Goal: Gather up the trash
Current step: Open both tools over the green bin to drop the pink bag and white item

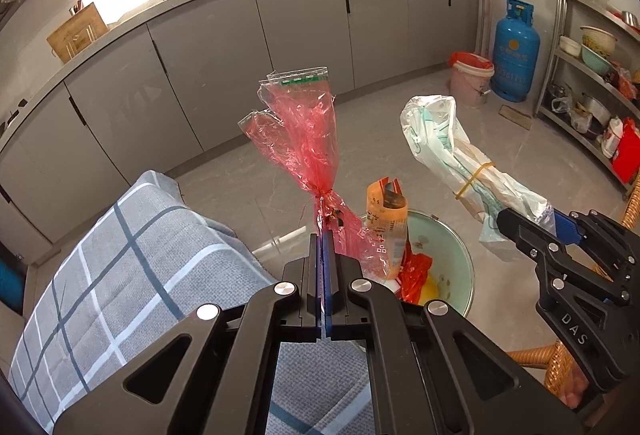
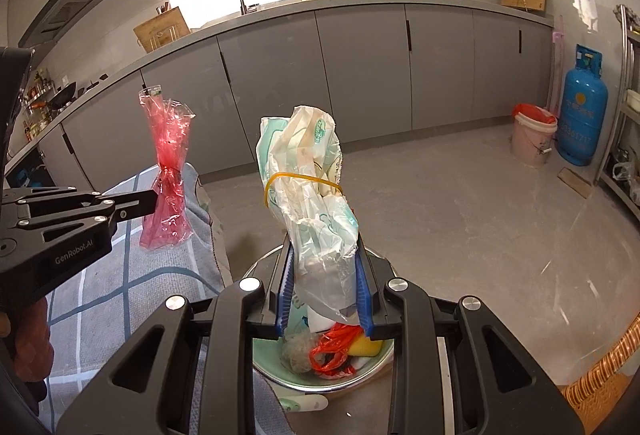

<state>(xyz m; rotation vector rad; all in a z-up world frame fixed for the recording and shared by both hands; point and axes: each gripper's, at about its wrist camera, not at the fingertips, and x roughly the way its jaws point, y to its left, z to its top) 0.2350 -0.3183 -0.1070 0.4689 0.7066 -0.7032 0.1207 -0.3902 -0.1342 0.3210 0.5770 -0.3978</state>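
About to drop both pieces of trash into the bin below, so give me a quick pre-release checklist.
1. Left hand-held gripper shut on the red cellophane wrapper: ok.
2. Right hand-held gripper clamped on the white plastic bag bundle: ok.
3. Rubber band around the bundle: ok.
4. Green trash bin under the right gripper: ok.
5. Red wrapper over the bin opening: cannot tell; it looks nearer the plaid cushion.
6. Room left in the bin: cannot tell.
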